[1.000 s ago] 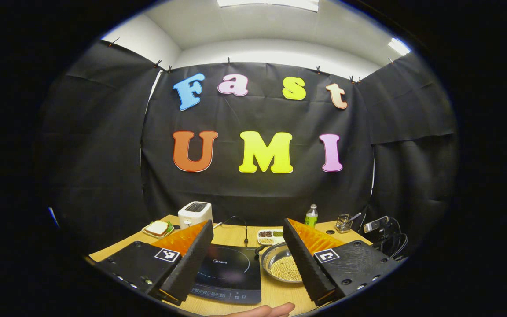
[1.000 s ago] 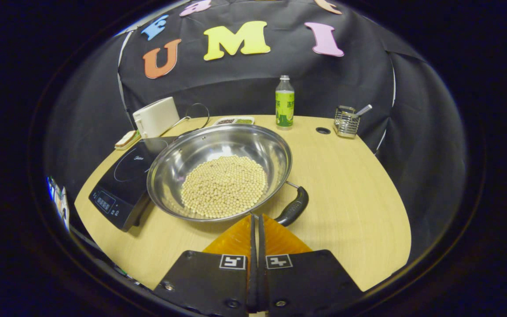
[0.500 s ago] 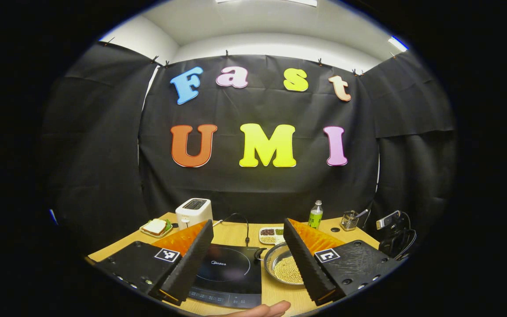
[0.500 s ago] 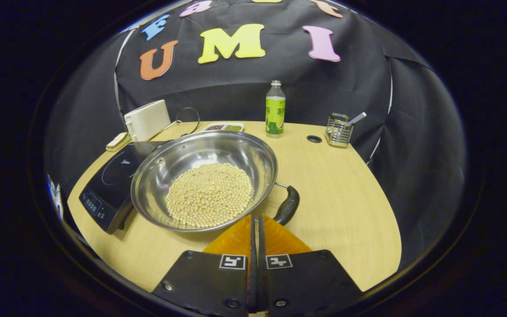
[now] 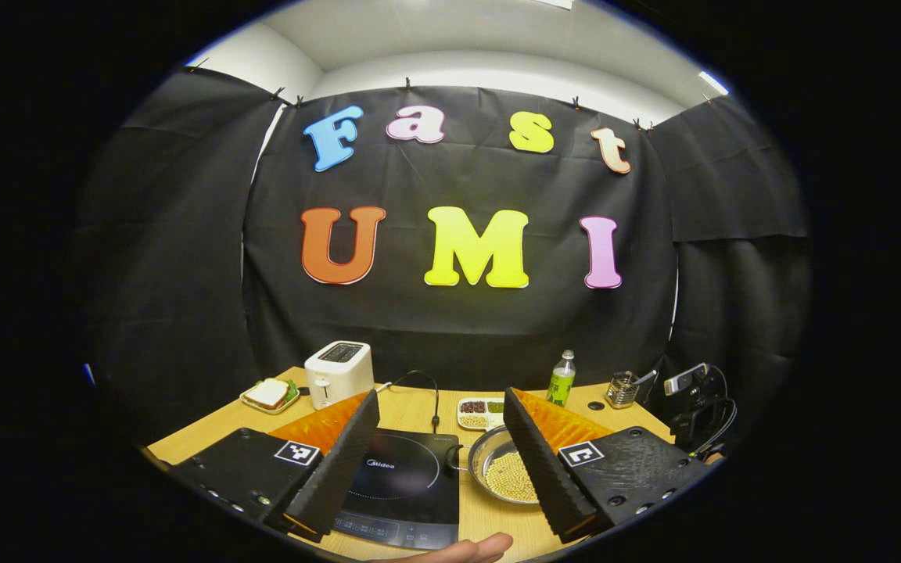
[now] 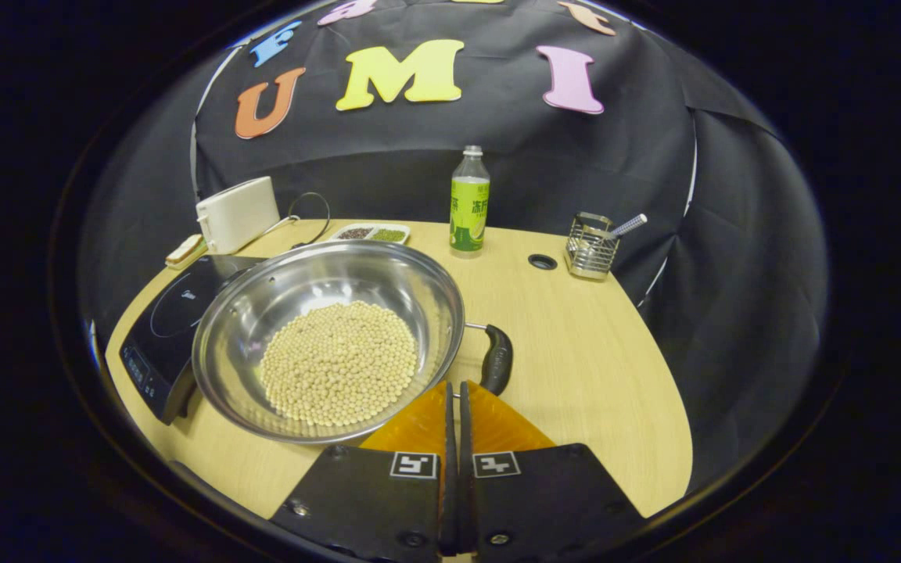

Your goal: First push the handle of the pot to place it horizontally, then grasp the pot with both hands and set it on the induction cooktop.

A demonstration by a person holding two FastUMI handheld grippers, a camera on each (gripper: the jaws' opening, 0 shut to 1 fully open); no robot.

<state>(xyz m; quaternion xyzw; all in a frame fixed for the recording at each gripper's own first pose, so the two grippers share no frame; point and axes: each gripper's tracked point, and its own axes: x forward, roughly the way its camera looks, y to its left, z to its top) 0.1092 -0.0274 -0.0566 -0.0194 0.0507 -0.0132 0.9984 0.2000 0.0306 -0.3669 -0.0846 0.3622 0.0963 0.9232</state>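
Steel is what the pot (image 6: 325, 336) is made of, and it is seen on the wooden table (image 6: 599, 367) with a heap of pale beans (image 6: 339, 362) in its bowl. It sits just right of the induction cooktop (image 6: 173, 313), its rim overlapping the cooktop's near edge in the right gripper view; whether it rests on that edge cannot be told. It has clearly not been set on the cooking circle.

The pot's black handle (image 6: 497, 359) is seen at the right side of the rim, running toward the camera rather than straight out sideways — so the first step, turning the handle horizontal, is judged to be in hand and not finished. The two-handed lift and the placing on the cooktop are both left to do.

The right gripper (image 6: 454, 389) is closed, its fingers pressed flat together with nothing between them. Its tips lie just beside the lower end of the handle, on the handle's left; contact cannot be confirmed, though the pose suits a sideways push.

The left gripper (image 5: 441, 407) is held wide open and empty, raised over the near edge of the table. Between its fingers the cooktop is framed, with the pot partly hidden behind the right-hand finger. A bare hand (image 5: 458, 550) is glimpsed at the bottom edge of the left gripper view.
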